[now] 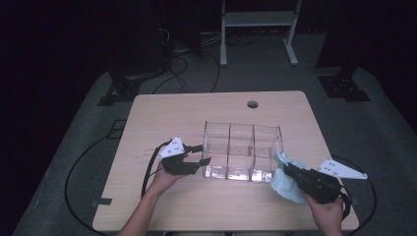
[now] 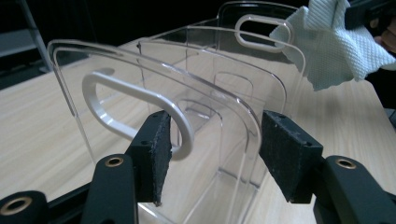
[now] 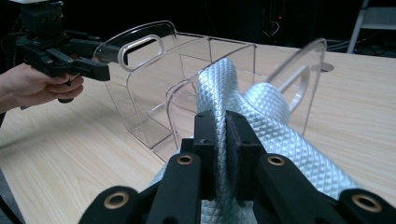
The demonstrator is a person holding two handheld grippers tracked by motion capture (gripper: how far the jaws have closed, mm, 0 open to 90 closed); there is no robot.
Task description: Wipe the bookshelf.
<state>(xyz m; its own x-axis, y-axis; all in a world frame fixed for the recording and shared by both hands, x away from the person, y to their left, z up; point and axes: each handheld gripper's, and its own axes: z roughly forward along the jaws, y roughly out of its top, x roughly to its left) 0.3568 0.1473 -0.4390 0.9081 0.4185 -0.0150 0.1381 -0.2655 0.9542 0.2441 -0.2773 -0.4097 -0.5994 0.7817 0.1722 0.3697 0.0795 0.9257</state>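
Organizer [image 1: 242, 151], clear plastic, sits mid-table; left gripper [image 2: 212, 149] straddles its end wall, pads not pressing, so it can slide. Right gripper [image 3: 225, 135], clamped on the cloth [image 3: 261, 126], could shove or tip it when wiping.

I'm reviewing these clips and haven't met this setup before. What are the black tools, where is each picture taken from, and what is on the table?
A person holds a two-jaw gripper in each hand. One picture looks down from above; the other two come from cameras riding on the grippers.

On the wooden table stands a clear plastic organizer with three compartments. The left gripper straddles its end wall at the handle slot, pads apart from the plastic. The right gripper is shut on a pale blue cloth, held against the organizer's other end.
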